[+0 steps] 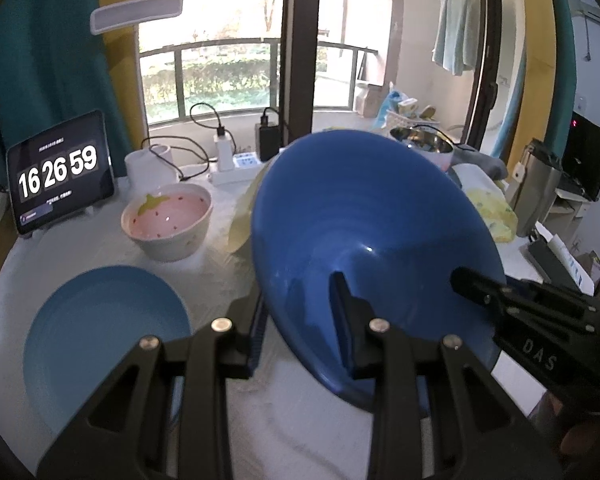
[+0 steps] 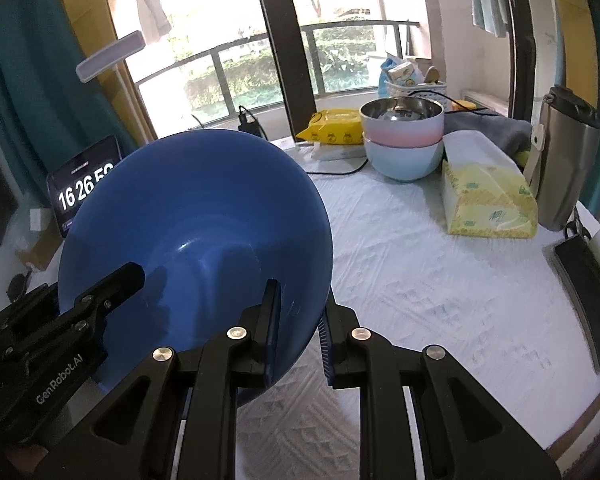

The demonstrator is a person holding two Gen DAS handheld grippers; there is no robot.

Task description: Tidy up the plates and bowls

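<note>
Two claws hold one big dark blue bowl up in the air, tipped on its side, above the white worktop. The left claw pinches the bowl's wall near its left edge, one finger inside and one outside. The right claw pinches the wall on the other side in the same way. Neither claw is spread wide; both are pressed onto the bowl.

Below and to the left lies a light blue plate, flat on the worktop. Behind it sits a pink strawberry bowl. Far back on the right, a pink bowl sits inside a pale blue bowl (these two look sorted already).

My guess is that the step in hand is carrying the dark blue bowl to its place. I cannot tell which place that is. It could go beside the stacked bowls, or down near the plate.

The next move calls for both claws to go together, side by side, so the bowl does not twist or slip. It should be turned level first, then lowered softly onto a bare bit of the worktop. A tissue pack lies near the stacked bowls, so the bowl needs to keep clear of it.
</note>
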